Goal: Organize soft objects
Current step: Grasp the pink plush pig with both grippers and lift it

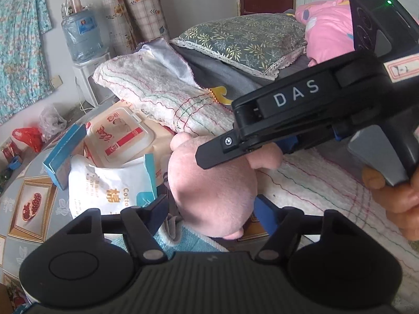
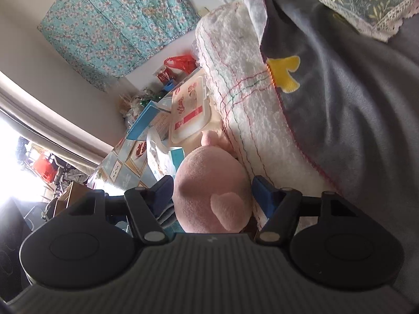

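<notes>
**Now both grippers are around the pink plush toy**

Now your left gripper (image 1: 209, 209) has the pink plush toy (image 1: 212, 191) between its two fingers. The fingers sit right at the toy's sides, but you cannot tell if they press it yet. Your right gripper (image 2: 212, 191) is the same: the toy's round body fills the gap, and a firm squeeze cannot be made out.

The toy lies at the edge of the white towel (image 1: 162, 91), next to the tissue pack (image 1: 112, 191) and the wipes pack (image 1: 117, 130).

You look to be at the grab step. Next, squeeze gently until the toy dents a little, then lift with both hands together so it does not slip.

Only the left view shows your right gripper from the outside and your hand (image 1: 395, 198) on its trigger. Only the right view shows the bright window (image 2: 15, 157) and more of the grey blanket (image 2: 353, 104).
</notes>
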### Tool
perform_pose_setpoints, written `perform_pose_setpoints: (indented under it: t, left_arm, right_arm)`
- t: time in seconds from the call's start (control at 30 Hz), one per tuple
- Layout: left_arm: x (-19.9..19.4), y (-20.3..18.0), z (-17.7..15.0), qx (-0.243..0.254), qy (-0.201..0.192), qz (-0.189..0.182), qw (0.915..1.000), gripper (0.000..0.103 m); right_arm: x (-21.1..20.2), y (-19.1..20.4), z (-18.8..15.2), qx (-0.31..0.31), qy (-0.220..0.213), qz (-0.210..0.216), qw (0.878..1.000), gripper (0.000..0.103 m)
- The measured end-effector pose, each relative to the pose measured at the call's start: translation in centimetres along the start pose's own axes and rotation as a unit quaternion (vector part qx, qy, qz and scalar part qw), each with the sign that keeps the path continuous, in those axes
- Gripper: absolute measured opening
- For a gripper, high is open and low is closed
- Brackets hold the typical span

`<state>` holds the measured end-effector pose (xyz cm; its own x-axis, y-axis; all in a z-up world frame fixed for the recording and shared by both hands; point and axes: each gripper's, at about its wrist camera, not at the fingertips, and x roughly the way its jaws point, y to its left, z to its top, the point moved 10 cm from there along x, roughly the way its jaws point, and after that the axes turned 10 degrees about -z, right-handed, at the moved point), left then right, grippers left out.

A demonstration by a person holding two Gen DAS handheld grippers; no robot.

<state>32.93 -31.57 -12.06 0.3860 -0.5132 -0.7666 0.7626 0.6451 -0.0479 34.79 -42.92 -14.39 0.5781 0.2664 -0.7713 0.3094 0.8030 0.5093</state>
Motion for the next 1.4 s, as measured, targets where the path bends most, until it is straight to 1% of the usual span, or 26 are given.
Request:
perform_pose_setpoints:
  t: [0.07, 0.1, 0.13, 0.27, 0.37, 0.47, 0.63, 0.77, 0.9, 1.07, 1.23, 1.3, 1.4]
  left_arm:
    - [0.5, 0.2, 0.1, -0.007, -0.001, -0.005, 1.0000, 0.069]
    - [0.5, 0.2, 0.1, -0.013, -0.002, -0.012, 0.9998, 0.063]
    - [0.6, 0.2, 0.2, -0.021, -0.003, -0.018, 0.9996, 0.061]
    - [-0.2, -0.3, 0.6, -0.023, -0.012, -0.019, 0.9995, 0.060]
    - [-1.6, -1.0, 1.0, -0.020, -0.026, -0.021, 0.9993, 0.060]
    - [-3.8, -1.9, 1.6, -0.015, -0.046, -0.025, 0.9985, 0.060]
    - [-8.9, -3.5, 2.4, -0.007, -0.090, -0.024, 0.9957, 0.060]
    - [-13.2, -3.9, 2.3, -0.017, -0.118, -0.018, 0.9927, 0.060]
    - [-17.7, -3.1, 1.4, -0.030, -0.147, -0.006, 0.9887, 0.060]
    - [-23.2, -0.3, -0.6, -0.056, -0.172, 0.021, 0.9832, 0.060]
    - [-28.1, 4.9, -4.0, -0.108, -0.189, 0.055, 0.9746, 0.060]
    - [-30.0, 7.5, -5.7, -0.134, -0.194, 0.071, 0.9692, 0.060]
    - [-32.6, 11.4, -8.3, -0.175, -0.193, 0.098, 0.9604, 0.060]
  right_arm:
    - [0.6, -0.2, 0.0, 0.002, -0.001, 0.004, 1.000, 0.061]
    - [0.7, -0.2, 0.0, 0.002, -0.004, 0.006, 1.000, 0.059]
    - [0.7, -0.2, 0.0, 0.004, -0.007, 0.008, 1.000, 0.057]
    - [-0.2, 0.4, 0.1, 0.002, -0.019, 0.010, 1.000, 0.055]
    - [-2.0, 1.0, 0.1, -0.002, -0.034, 0.012, 0.999, 0.055]
    - [-4.7, 2.1, 0.0, -0.008, -0.054, 0.017, 0.998, 0.055]
    - [-10.1, 5.0, -0.5, -0.031, -0.091, 0.027, 0.995, 0.055]
    - [-13.7, 8.0, -1.7, -0.052, -0.109, 0.039, 0.992, 0.055]
    - [-16.2, 12.4, -3.0, -0.082, -0.121, 0.057, 0.988, 0.055]
    - [-16.7, 19.2, -4.7, -0.115, -0.110, 0.092, 0.983, 0.055]
    - [-14.6, 28.0, -7.0, -0.158, -0.078, 0.127, 0.976, 0.054]
    - [-13.1, 31.9, -8.2, -0.171, -0.056, 0.143, 0.973, 0.054]
    - [-9.8, 37.6, -10.3, -0.193, -0.015, 0.159, 0.968, 0.054]
